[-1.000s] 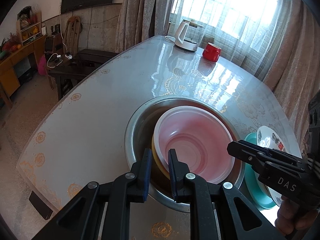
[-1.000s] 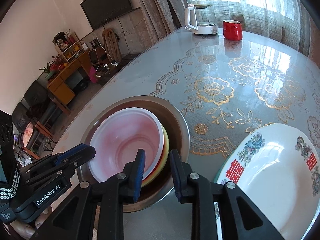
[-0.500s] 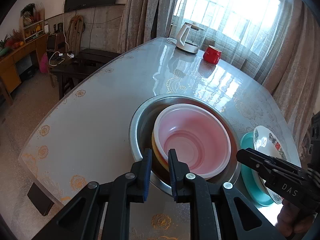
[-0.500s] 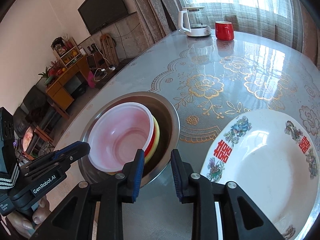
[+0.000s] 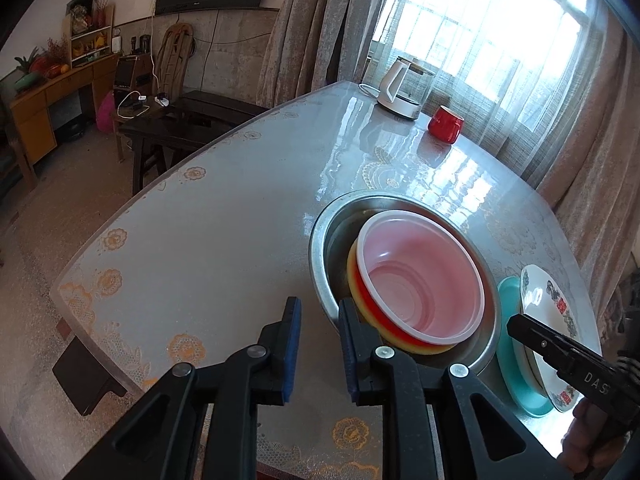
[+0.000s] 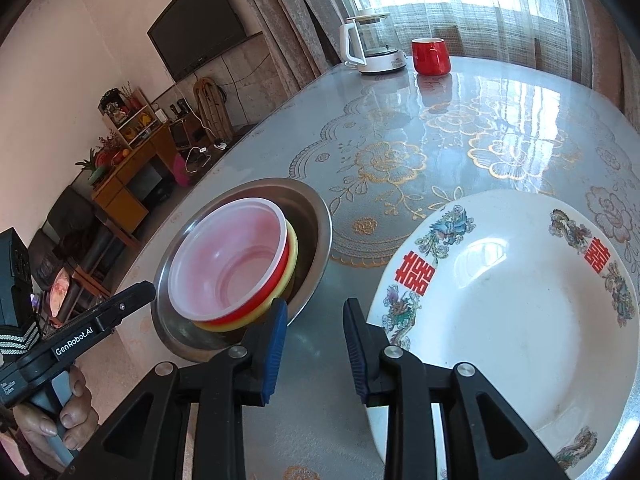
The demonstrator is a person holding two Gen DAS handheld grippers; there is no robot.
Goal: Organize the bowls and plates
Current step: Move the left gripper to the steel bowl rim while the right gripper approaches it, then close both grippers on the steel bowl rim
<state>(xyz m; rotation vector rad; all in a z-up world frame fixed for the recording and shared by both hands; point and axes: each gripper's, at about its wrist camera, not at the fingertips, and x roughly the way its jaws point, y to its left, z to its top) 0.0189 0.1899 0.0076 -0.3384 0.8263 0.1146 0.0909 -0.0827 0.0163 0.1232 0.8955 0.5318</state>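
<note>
the left gripper (image 5: 316, 320) has its jaws opening, nothing between the pads, just off the 7 o'clock rim of the steel basin (image 5: 320, 256). in the basin sit nested bowls: a translucent pink bowl (image 5: 424, 280) on a red one, then a yellow one. the right gripper (image 6: 314, 322) is parted too, gripping nothing, between the basin and the white patterned plate (image 6: 512, 312) at its 3 o'clock. that plate seems to lie on a teal plate (image 5: 510, 344), though the overlap is hard to judge.
</note>
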